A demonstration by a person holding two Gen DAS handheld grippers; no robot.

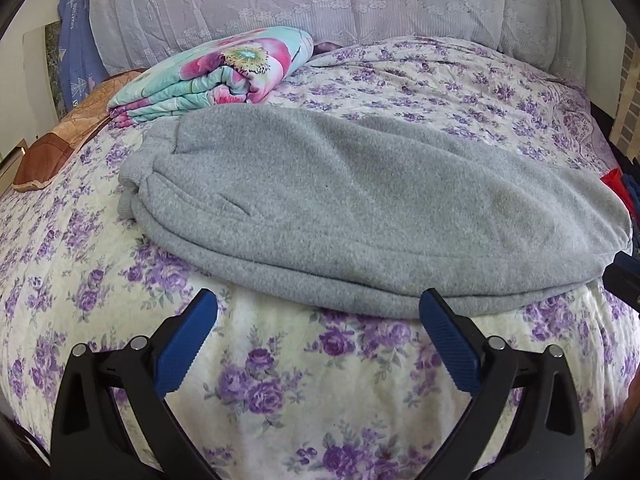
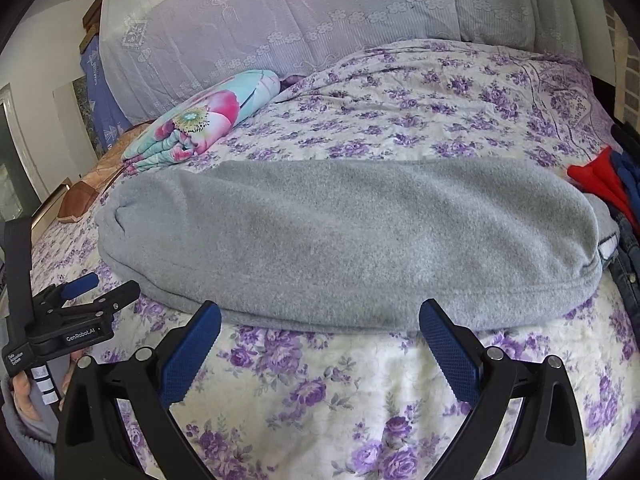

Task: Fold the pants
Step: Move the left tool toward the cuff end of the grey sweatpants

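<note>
Grey fleece pants (image 1: pixel 360 208) lie folded lengthwise across the floral bed, cuffs at the left, waistband at the right. In the right wrist view the same pants (image 2: pixel 348 240) stretch from left to right, with a white label at the right end. My left gripper (image 1: pixel 318 316) stands open just short of the pants' near edge, nothing between its blue pads. My right gripper (image 2: pixel 320 320) is also open at the near edge, empty. The left gripper (image 2: pixel 100 286) shows at the left of the right wrist view, held by a hand.
A folded floral quilt (image 1: pixel 216 76) lies behind the pants on the purple-flowered bedspread (image 1: pixel 320 392). Lace-covered pillows (image 1: pixel 304 0) line the headboard. Red and blue clothes (image 2: pixel 604 184) and jeans (image 2: pixel 630 264) lie at the right. A brown cushion (image 1: pixel 60 140) sits far left.
</note>
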